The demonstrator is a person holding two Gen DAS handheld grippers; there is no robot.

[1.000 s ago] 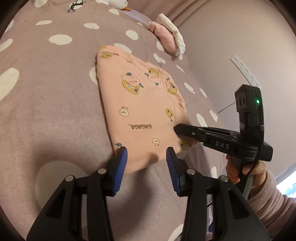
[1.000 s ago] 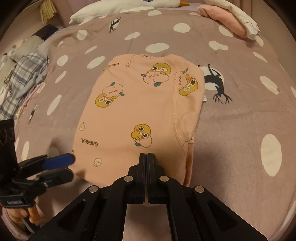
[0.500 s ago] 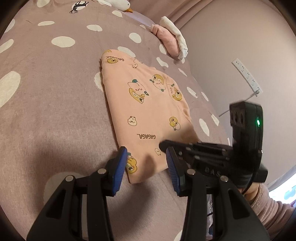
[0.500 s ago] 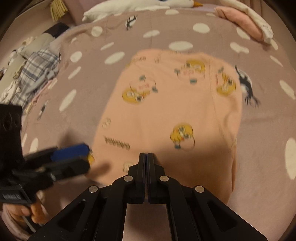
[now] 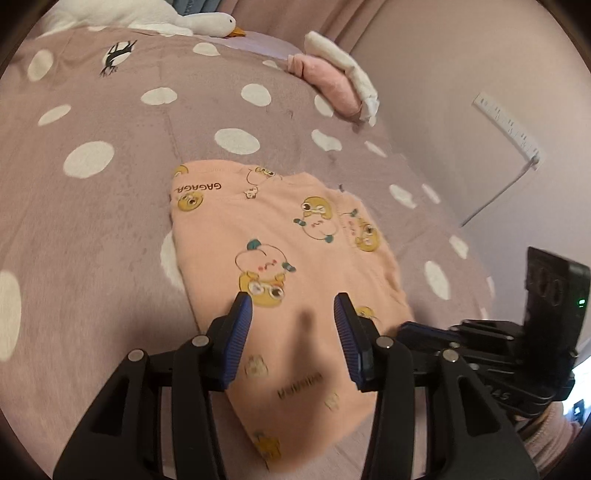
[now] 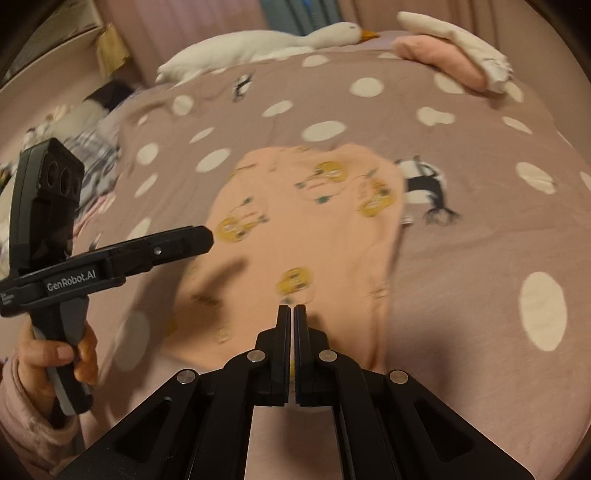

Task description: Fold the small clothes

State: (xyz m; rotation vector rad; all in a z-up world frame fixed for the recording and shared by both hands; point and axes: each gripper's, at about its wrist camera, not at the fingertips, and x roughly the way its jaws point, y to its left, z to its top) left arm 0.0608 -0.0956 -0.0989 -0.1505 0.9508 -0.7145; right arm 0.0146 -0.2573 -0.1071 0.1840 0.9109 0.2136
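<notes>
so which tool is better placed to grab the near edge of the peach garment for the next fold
Probably left: the left tool hangs over the peach garment with jaws opening, nothing between them. The right tool is shut.

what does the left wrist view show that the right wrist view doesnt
Only the left wrist view shows the white power strip on the wall and the left tool from behind, its blue pads apart and opening over the cloth.

Only the right wrist view shows the plaid clothes at the bed's far left, the hand gripping the left tool's handle, and the right tool shut.

Both show the peach duck-print garment, the polka-dot bedspread, the goose plush and the pink-and-white bundle.
</notes>
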